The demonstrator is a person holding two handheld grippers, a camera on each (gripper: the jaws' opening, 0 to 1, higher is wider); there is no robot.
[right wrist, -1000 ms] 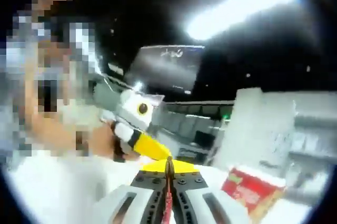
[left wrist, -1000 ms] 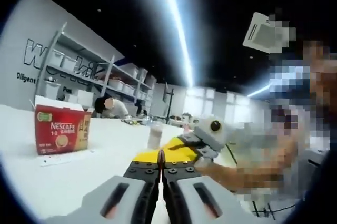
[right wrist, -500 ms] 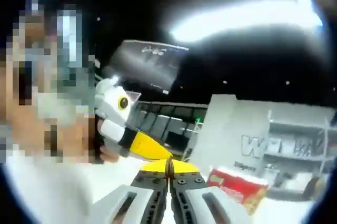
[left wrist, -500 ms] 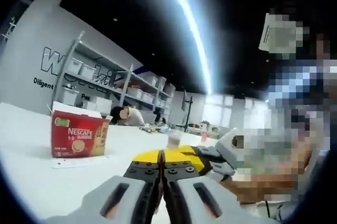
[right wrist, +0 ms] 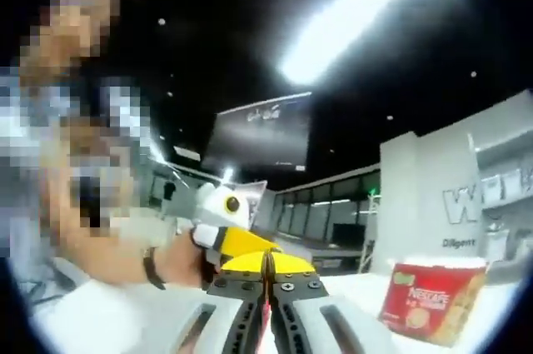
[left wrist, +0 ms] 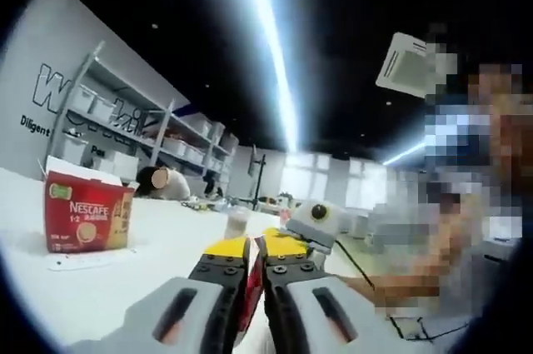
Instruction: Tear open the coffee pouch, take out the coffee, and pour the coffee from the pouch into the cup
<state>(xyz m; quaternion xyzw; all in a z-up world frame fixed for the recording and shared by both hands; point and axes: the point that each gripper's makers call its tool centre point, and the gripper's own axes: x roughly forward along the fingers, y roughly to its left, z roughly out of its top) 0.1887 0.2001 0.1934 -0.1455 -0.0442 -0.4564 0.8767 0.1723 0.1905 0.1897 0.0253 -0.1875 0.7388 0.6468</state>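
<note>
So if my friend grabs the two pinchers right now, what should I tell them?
Left gripper: shut on the coffee pouch, a red strip between its jaws.
Right gripper: shut on the same pouch, tips close to the left one's.
Both are held up above the white table.
The cup stands on the table further off, and the red Nescafe box stands off to the side.
Done: the pouch is gripped from both sides.
Left: whether the tear has begun cannot be told; finish opening it, then pour into the cup.
</note>
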